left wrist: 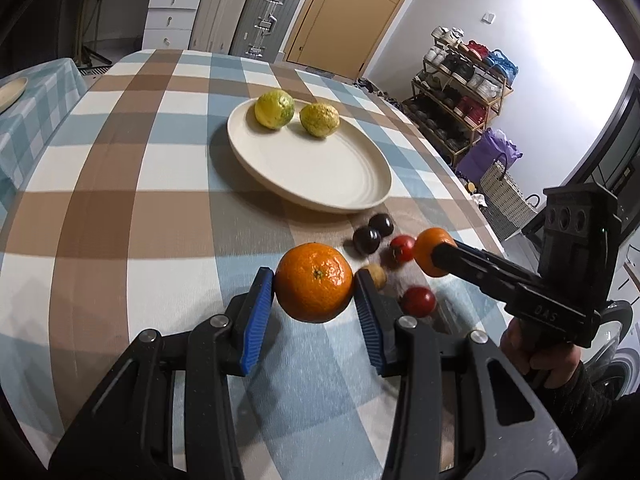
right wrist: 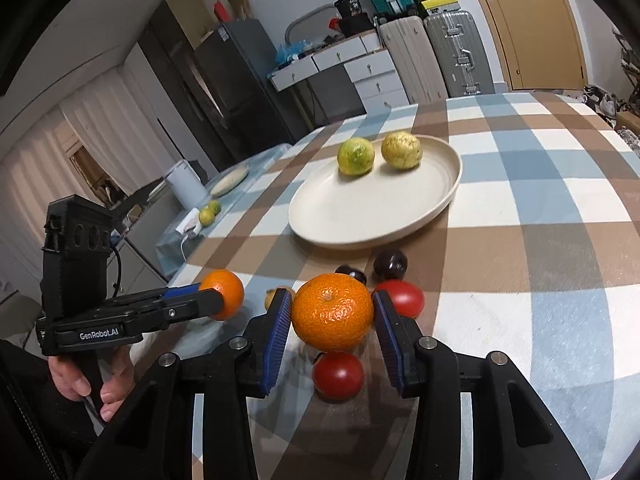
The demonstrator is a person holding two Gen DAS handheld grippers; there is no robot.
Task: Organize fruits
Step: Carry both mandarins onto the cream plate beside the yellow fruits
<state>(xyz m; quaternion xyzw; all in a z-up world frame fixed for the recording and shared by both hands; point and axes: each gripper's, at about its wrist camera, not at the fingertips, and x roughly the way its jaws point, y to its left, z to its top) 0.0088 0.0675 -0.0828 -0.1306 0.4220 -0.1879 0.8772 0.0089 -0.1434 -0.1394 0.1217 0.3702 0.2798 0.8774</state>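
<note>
My left gripper (left wrist: 314,294) is shut on a mandarin (left wrist: 314,282) and holds it above the checked tablecloth. My right gripper (right wrist: 332,320) is shut on a second mandarin (right wrist: 332,312), which also shows in the left wrist view (left wrist: 430,250). A cream plate (left wrist: 320,176) ahead carries two yellow-green citrus fruits (left wrist: 275,109) (left wrist: 319,119); the plate shows in the right wrist view too (right wrist: 360,216). On the cloth between plate and grippers lie two dark plums (left wrist: 366,239), two red tomatoes (right wrist: 338,376) (right wrist: 402,298) and a small tan fruit (left wrist: 376,274).
The table's right edge (left wrist: 472,200) drops off near a shoe rack (left wrist: 460,92) and a wicker basket (left wrist: 504,196). A side table on the left holds another dish (left wrist: 10,92), a white jug (right wrist: 186,186) and more citrus (right wrist: 208,212).
</note>
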